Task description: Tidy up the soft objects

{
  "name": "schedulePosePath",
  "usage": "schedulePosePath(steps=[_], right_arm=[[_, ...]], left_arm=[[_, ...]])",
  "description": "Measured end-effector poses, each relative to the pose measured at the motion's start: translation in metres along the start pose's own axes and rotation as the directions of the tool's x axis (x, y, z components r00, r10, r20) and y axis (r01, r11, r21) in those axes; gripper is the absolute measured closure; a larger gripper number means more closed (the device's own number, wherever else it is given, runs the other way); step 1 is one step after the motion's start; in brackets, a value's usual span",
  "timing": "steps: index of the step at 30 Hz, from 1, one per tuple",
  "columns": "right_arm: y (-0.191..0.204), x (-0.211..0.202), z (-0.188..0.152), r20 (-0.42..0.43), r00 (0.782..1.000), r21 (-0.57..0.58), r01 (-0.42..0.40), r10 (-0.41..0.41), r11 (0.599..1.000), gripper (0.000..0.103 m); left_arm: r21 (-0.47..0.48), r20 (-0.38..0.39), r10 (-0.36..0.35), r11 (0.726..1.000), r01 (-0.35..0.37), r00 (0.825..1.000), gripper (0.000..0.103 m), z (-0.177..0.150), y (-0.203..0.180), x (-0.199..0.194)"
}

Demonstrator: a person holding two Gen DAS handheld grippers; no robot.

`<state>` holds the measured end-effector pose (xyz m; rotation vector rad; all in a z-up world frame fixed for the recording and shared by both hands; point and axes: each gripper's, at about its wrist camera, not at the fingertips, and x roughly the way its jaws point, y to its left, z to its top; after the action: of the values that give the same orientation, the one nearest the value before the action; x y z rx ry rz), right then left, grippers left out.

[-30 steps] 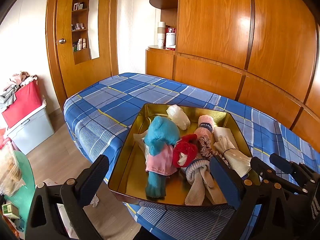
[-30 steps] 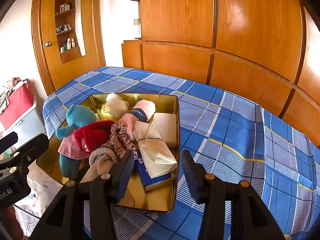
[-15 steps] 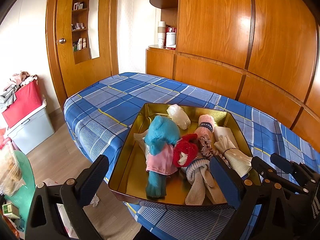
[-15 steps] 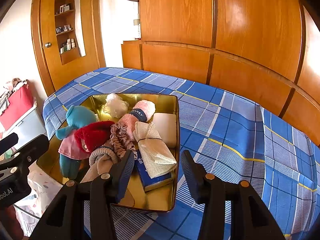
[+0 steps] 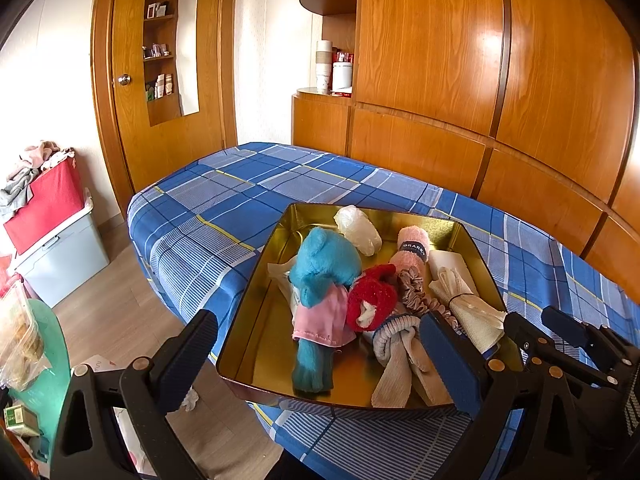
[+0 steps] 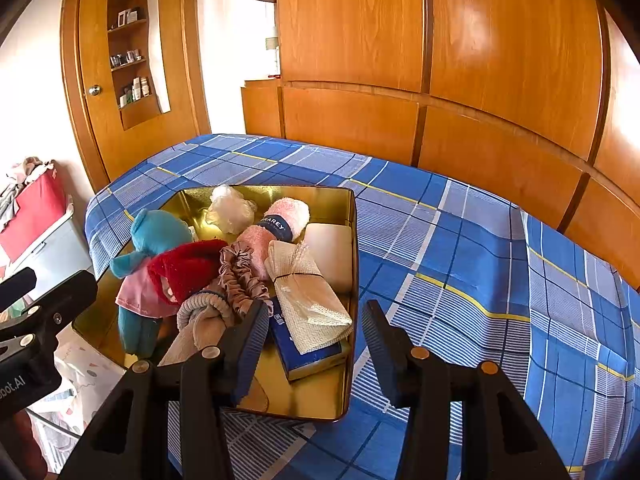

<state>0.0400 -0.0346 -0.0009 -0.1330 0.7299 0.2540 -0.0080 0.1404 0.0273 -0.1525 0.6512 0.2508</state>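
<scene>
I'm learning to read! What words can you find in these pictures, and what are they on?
"GRAREY" (first letter unsure): on the dark band around the rolled pink towel in the gold tray.
"oot.AI" (start cut off): on the left claw's body, seen upside down at the right wrist view's edge.
White print on the blue box: too blurred to read.
Shelf bottles: too small.

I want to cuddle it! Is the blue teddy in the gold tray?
Yes: the blue teddy lies inside the gold tray, among other soft things.
</scene>
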Motion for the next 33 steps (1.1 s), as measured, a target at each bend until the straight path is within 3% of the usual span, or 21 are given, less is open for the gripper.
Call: schedulePosePath(steps=[29,33], right_arm=[[-0.001,-0.0015,-0.0019,0.0,1.0,0.01,0.002,-0.002,1.0,0.054],[-0.0015,-0.0023,-0.0018,0.002,1.0,0.014,0.003,-0.003,1.0,0.054]], left_arm=[[0.003,-0.002,0.005,1.0,-0.005,1.0,0.001,-0.0005,-0.0003,-0.0023],[-0.021,-0.02,-0.056,0.998,0.056,0.998,0.0,0.0028,0.0015,-0.0037]])
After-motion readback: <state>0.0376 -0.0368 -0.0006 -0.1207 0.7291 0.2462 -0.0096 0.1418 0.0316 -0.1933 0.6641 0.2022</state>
